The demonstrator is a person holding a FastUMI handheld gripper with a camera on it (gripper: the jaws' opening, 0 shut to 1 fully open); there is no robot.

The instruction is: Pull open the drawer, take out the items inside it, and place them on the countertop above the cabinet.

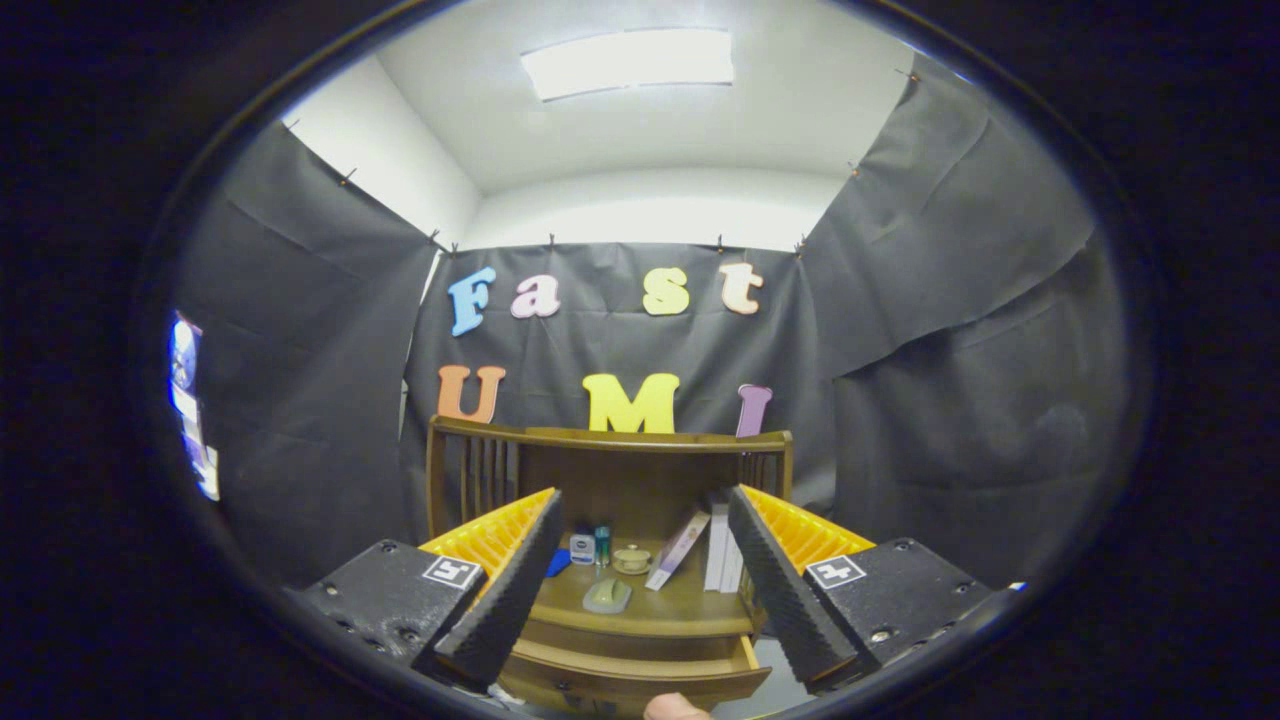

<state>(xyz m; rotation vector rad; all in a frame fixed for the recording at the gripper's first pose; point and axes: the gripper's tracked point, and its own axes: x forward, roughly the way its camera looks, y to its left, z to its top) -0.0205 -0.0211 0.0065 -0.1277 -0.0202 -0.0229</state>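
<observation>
A brown wooden cabinet (610, 470) with a railed back stands against the booth wall. My gripper (642, 500) is open, its fingers spread wide in front of the cabinet and holding nothing. Below and between them lies the countertop (680, 605). On it rest a flat greenish object (607, 595), a small round cream jar (631, 560), a teal bottle (602, 545) and a small white box (582, 548). Under the countertop the drawer (640, 670) juts out a little toward me; its inside is hidden.
A slim book (677, 550) leans against upright white books (718, 550) at the countertop's right. A blue item (558, 562) peeks out beside the left finger. A person's fingertip (675, 708) shows just below the drawer front.
</observation>
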